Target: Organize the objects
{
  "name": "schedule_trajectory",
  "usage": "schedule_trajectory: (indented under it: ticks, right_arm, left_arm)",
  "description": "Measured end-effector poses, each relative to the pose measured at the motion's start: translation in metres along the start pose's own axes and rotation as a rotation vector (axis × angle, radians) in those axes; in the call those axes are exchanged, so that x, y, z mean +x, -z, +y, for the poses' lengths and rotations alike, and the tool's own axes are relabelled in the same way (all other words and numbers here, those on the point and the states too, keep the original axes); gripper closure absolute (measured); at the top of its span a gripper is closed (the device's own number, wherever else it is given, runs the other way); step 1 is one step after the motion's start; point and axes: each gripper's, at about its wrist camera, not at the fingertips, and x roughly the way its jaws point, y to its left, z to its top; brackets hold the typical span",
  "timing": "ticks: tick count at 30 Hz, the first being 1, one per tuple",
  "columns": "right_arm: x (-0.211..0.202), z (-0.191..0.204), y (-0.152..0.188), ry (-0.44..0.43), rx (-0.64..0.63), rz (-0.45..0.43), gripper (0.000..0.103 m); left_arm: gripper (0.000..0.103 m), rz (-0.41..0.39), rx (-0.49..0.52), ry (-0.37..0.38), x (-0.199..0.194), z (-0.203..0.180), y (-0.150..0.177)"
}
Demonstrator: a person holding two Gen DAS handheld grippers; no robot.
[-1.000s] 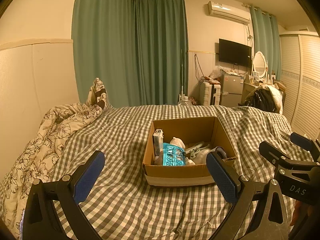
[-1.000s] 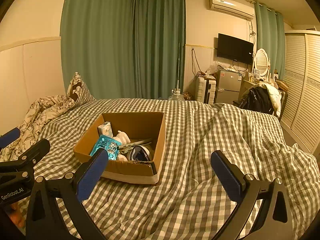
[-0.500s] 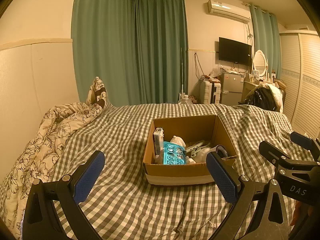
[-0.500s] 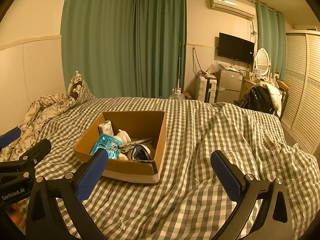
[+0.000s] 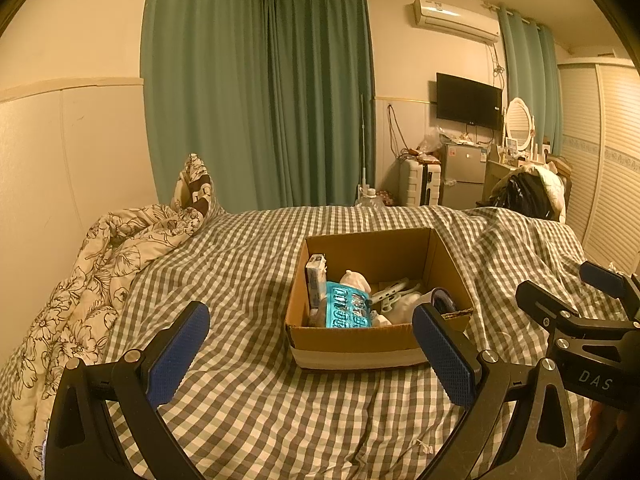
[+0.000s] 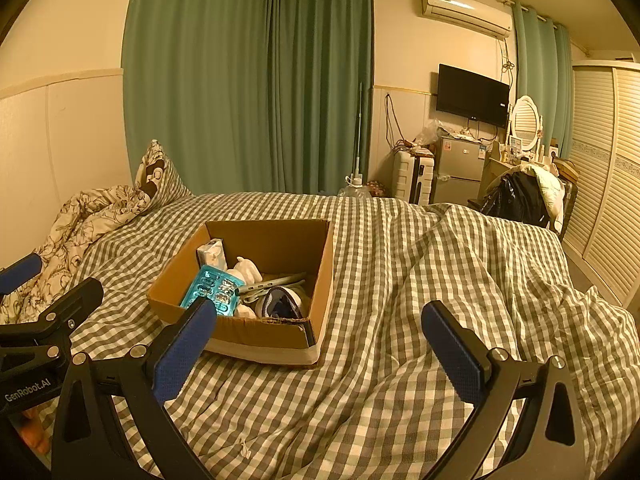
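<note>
An open brown cardboard box sits mid-bed on the grey-and-white checked bedcover, holding a turquoise blister pack, a white carton and white clips. The left gripper and right gripper hover near it, jaws wide apart, holding nothing.

Matt cardboard box on checked cloth bedspread
</note>
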Motion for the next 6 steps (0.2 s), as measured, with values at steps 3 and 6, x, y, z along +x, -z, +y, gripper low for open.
schedule_trajectory:
  ticks: [3, 6]
  right_arm:
    - [0.0005, 0.0003, -0.0006, 0.0, 0.0, 0.0, 0.0]
    - [0.0004, 0.0001, -0.0003, 0.0, 0.0, 0.001, 0.0]
  left_arm:
    - [0.0, -0.002, -0.004, -0.002, -0.0002, 0.0, -0.0002]
    - [0.0, -0.003, -0.008, -0.003, 0.0003, 0.0013, -0.0005]
